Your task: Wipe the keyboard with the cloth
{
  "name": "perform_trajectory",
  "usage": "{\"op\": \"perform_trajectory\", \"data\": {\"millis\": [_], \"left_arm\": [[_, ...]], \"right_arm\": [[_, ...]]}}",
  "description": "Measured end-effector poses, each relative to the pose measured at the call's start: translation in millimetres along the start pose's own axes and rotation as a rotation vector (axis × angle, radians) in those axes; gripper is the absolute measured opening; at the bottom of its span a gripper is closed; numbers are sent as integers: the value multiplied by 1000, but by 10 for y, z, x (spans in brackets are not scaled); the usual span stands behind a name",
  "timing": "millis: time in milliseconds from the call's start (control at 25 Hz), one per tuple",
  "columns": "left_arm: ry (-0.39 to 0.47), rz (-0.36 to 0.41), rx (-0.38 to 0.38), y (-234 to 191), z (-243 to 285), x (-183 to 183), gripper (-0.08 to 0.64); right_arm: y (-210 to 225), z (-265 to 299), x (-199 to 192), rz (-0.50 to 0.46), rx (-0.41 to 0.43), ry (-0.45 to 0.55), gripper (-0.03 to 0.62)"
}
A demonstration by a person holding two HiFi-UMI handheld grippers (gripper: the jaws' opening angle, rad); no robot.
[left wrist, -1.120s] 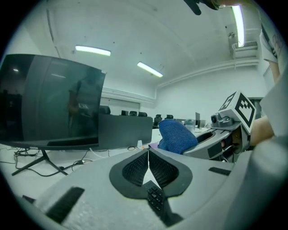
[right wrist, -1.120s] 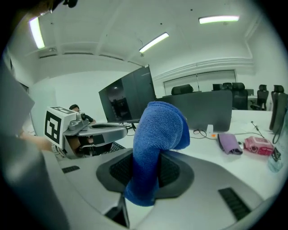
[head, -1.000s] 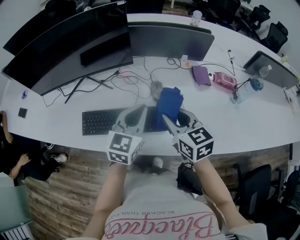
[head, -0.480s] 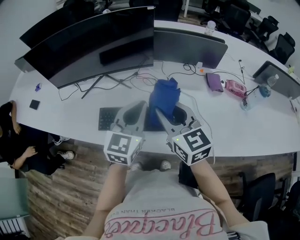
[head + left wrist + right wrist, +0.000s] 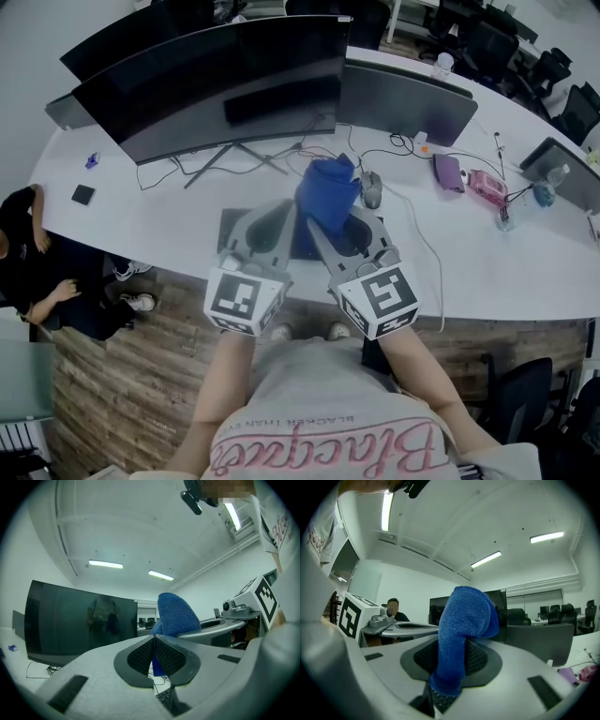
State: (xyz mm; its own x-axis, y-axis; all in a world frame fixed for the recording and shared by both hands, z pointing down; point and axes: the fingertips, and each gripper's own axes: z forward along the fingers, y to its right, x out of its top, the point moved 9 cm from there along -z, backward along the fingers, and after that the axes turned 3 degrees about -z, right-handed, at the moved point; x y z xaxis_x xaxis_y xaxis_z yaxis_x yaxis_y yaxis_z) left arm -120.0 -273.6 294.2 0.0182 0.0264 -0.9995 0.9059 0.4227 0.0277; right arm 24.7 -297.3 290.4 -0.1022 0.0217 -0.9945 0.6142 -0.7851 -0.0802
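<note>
**A:** At the far left edge, what shows?

**B:** Someone in dark clothes [image 5: 21,246] sits beside the curved white worktop [image 5: 169,225]. A small dark square [image 5: 82,194] lies on that end of it.

**A:** And further in?

**B:** A wide curved monitor [image 5: 234,84] stands on its legs with cables trailing under it. In front of it, near the worktop's front edge, the keyboard [image 5: 228,229] lies flat. Most of it is covered by the two tools.

**A:** The left one first.

**B:** The left hand-held gripper [image 5: 287,210] hangs over the keyboard. In the left gripper view its two pads meet at the tips with nothing clamped between them. The blue cloth [image 5: 328,190] shows just beyond them.

**A:** So who has the cloth?

**B:** The right hand-held gripper [image 5: 322,223], just beside the left one, has it. Its jaws are pressed onto the cloth. A thick bunch rises above the pads and folds over, and a short end hangs below with keys showing underneath. I cannot tell whether that end touches the keyboard.

**A:** And to the right?

**B:** A grey mouse [image 5: 372,188] sits just beside the cloth, and a second monitor [image 5: 405,92] stands behind it. Further along are a purple pouch [image 5: 449,172], a pink case [image 5: 487,185] and a bottle [image 5: 544,193], all well apart from the keyboard.
</note>
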Motion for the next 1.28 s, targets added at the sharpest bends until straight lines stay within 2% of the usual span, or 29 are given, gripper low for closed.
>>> {"op": "perform_trajectory", "data": {"millis": [160, 600, 1280], "left_arm": [[18, -14, 16, -90, -81, -15, 6], [34, -8, 36, -291, -213, -15, 6], [48, -18, 17, -389, -172, -42, 6]], "right_arm": [[-135, 76, 26, -37, 2, 16, 106], [-319, 243, 25, -51, 3, 9, 106], [-325, 326, 24, -77, -35, -9, 106]]}}
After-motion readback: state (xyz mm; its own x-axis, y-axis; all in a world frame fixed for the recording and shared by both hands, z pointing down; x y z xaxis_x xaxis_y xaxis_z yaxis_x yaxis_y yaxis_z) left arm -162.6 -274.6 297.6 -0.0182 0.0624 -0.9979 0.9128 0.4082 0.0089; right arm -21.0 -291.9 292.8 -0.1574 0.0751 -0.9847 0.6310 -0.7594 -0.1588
